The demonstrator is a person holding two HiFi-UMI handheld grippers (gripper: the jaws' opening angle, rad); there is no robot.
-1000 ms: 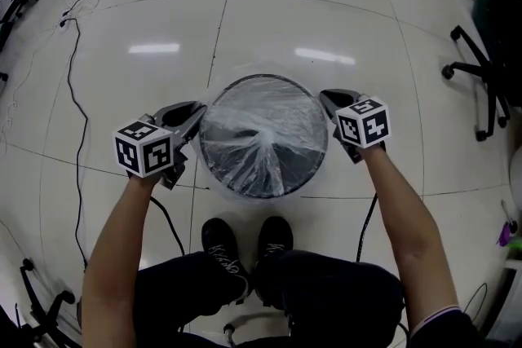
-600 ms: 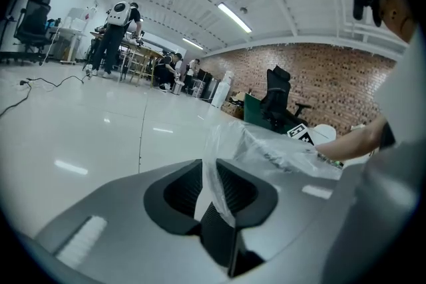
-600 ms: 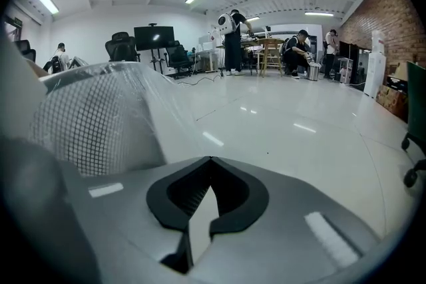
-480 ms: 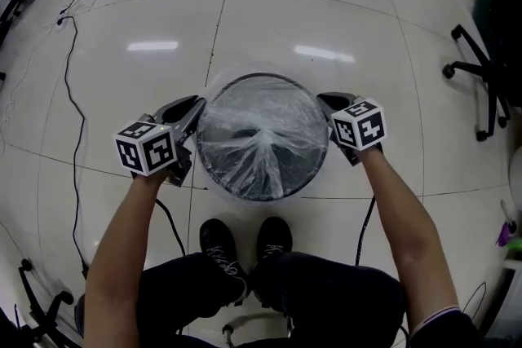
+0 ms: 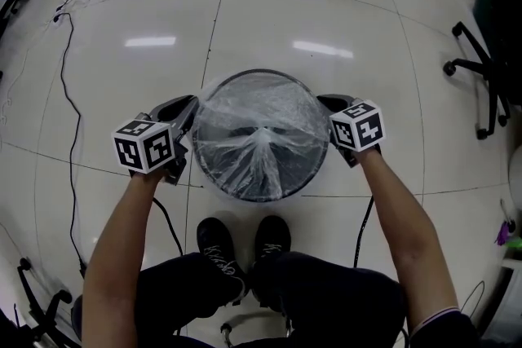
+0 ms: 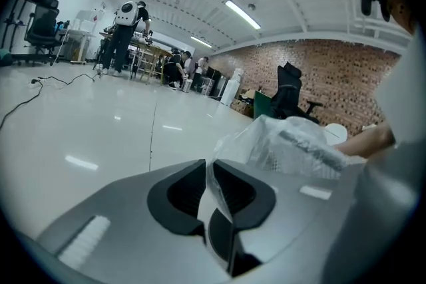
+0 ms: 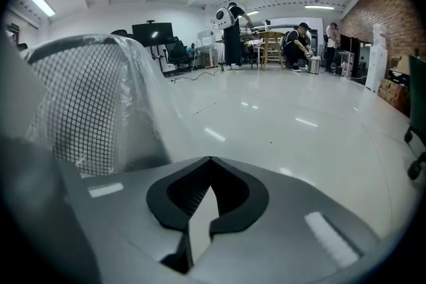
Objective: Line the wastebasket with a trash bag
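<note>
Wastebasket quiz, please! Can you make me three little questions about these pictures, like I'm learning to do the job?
1. True or false: the trash bag is spread over the top of the upright wastebasket.
2. What sits between the jaws of the left hand-held gripper? A) a sponge B) clear bag film C) nothing
3. In the right gripper view, what is the wastebasket's wall made of?
Key: 1 true. 2 B; those jaws have just been closing on the film. 3 black mesh.
</note>
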